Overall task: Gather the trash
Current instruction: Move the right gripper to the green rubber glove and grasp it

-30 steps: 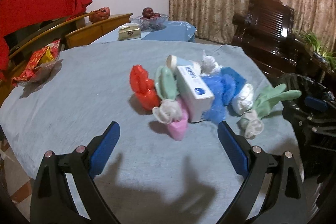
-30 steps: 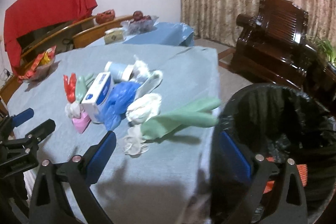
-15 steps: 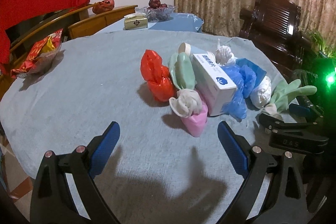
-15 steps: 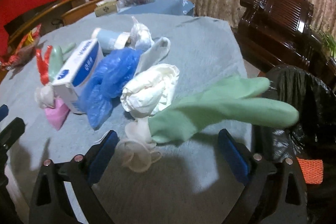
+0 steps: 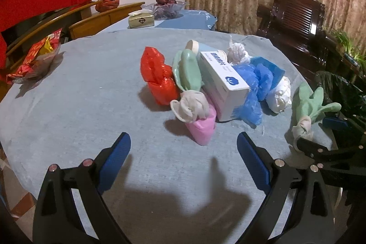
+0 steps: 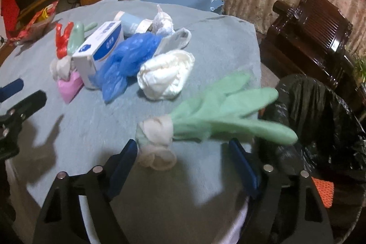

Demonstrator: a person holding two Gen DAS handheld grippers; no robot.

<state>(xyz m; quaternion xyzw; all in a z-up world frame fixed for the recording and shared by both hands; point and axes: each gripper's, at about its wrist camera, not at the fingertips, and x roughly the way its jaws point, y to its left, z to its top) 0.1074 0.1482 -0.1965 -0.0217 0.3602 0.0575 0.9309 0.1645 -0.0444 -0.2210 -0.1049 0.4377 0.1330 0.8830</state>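
Observation:
A heap of trash lies on the grey-blue tablecloth point(image 5: 80, 106): a red bag point(image 5: 157, 79), a white box point(image 5: 225, 81), blue plastic bags point(image 5: 256, 81), a white wad point(image 6: 164, 74) and a pink bag point(image 5: 203, 127). Apart from it, near the table's right edge, lies a green glove point(image 6: 219, 113) with a whitish rolled cuff point(image 6: 155, 129). My right gripper point(image 6: 183, 148) is low over that cuff with its jaws closing; the cuff sits between them and the pads are not pressing on it. My left gripper point(image 5: 183, 143) stands open in front of the pink bag, holding nothing.
A bin lined with a black bag point(image 6: 320, 106) stands beside the table on the right, something orange point(image 6: 322, 191) inside it. A dark wooden armchair point(image 6: 315, 31) is behind it. A snack bowl point(image 5: 34, 58) sits far left; a tissue box point(image 5: 140, 20) and fruit bowl point(image 5: 164, 7) at the back.
My right gripper came down and closer to the green glove, and its jaws have narrowed around the cuff. My left gripper sank slightly toward the heap and stays open.

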